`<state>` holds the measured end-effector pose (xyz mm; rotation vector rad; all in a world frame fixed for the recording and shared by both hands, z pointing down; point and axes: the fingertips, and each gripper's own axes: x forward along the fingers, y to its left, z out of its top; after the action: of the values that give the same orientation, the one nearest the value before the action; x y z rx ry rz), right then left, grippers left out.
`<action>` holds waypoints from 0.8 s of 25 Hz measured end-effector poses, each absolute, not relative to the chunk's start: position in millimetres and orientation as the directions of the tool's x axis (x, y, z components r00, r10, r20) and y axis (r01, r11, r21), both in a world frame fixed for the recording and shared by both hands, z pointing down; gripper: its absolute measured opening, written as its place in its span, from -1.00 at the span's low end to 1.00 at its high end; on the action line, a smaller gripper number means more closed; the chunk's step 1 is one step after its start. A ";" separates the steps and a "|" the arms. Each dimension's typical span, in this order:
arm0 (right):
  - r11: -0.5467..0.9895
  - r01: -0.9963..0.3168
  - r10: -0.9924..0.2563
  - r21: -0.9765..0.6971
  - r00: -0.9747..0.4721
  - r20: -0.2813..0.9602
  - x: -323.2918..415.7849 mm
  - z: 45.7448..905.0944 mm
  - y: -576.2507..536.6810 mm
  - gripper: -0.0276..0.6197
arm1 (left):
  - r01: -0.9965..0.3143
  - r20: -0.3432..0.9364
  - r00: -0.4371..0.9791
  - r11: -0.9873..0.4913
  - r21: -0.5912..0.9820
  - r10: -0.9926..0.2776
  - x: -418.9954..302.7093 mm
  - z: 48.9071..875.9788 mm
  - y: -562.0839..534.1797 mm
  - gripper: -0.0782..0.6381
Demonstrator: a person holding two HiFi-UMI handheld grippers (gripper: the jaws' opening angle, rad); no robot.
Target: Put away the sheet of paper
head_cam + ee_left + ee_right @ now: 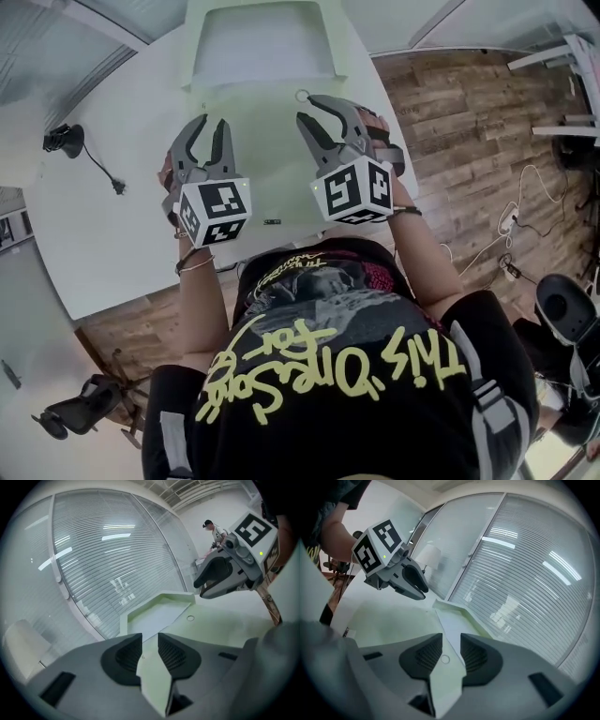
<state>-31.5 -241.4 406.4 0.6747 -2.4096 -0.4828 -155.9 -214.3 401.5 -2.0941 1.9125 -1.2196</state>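
Sheet of paper: one, whitish, unfolded and uncreased. It lies flat inside a shallow pale-green tray with a raised rim, at the far middle of the white surface. Its edges are hard to tell from the tray floor. No claw touches it.

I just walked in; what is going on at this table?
A person holds the left gripper and the right gripper above a white table. Both have their jaws apart and hold nothing. A pale green sheet lies flat below them, in front of a tray, not yet picked up.
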 end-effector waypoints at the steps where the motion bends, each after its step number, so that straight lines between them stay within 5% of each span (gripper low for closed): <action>1: 0.809 -0.358 -0.560 0.466 -0.710 0.427 -31.1 404.1 -239.9 -0.59 | -0.825 0.497 -0.081 -0.222 -0.519 -0.864 -154.5 399.8 -212.7 -0.52; 20: 0.871 -0.412 -0.476 0.267 -0.842 0.254 -13.4 356.9 -233.0 -0.59 | -0.947 0.347 -0.060 -0.056 -0.316 -0.936 -116.5 353.8 -198.5 -0.52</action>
<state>-13.4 -233.0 356.9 0.6652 -2.7301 -0.2896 -116.5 -198.5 353.8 -2.1695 2.1736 -0.7643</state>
